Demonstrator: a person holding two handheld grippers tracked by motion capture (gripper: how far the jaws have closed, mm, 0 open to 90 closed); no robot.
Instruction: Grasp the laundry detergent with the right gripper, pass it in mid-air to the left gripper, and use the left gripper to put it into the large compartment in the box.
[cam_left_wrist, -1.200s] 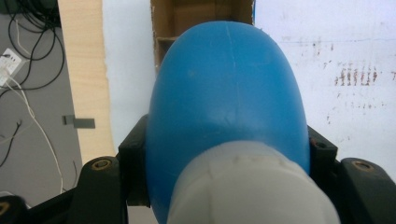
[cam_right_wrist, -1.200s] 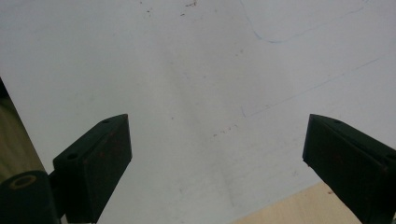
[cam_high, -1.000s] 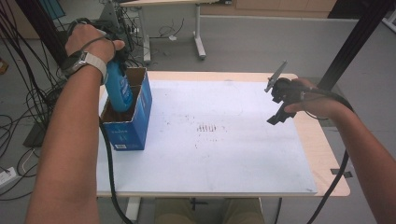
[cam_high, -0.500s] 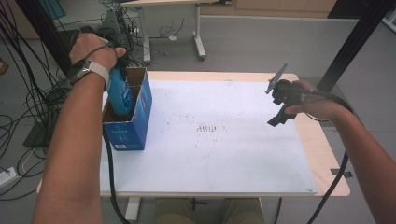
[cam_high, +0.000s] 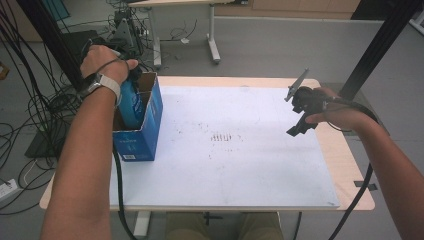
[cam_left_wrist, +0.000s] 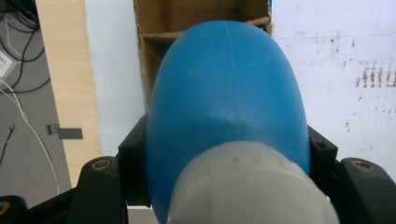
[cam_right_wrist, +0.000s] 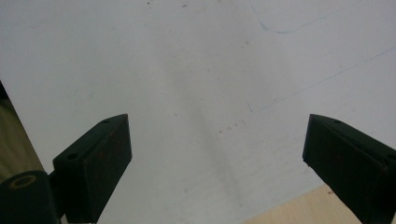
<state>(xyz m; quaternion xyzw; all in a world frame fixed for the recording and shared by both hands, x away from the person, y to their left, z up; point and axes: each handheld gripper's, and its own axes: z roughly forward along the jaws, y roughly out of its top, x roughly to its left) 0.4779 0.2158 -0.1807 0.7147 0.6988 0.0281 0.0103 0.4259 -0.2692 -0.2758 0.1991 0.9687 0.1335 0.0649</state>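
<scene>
A blue bottle (cam_high: 131, 102) with a white cap (cam_left_wrist: 247, 186) hangs partly inside an open blue cardboard box (cam_high: 141, 135) at the table's left edge. My left gripper (cam_left_wrist: 228, 154) is shut on the bottle just below its cap, both black jaws pressing its sides; in the high view the left hand (cam_high: 106, 62) covers it from above. In the left gripper view the box's brown inside and a cardboard divider (cam_left_wrist: 159, 35) lie beyond the bottle. My right gripper (cam_high: 300, 107) is held above the table's right side, jaws open and empty (cam_right_wrist: 217, 154) over the white sheet.
A white sheet (cam_high: 235, 145) with faint dark marks (cam_high: 225, 137) covers most of the wooden table (cam_high: 345, 165). Cables (cam_high: 30, 115) hang on the floor to the left. A black post (cam_high: 372, 50) rises at the back right, and another table's legs (cam_high: 212, 35) stand behind.
The left hand has sunk with the blue bottle, which now sits deeper in the box. The right gripper has stayed where it was.
</scene>
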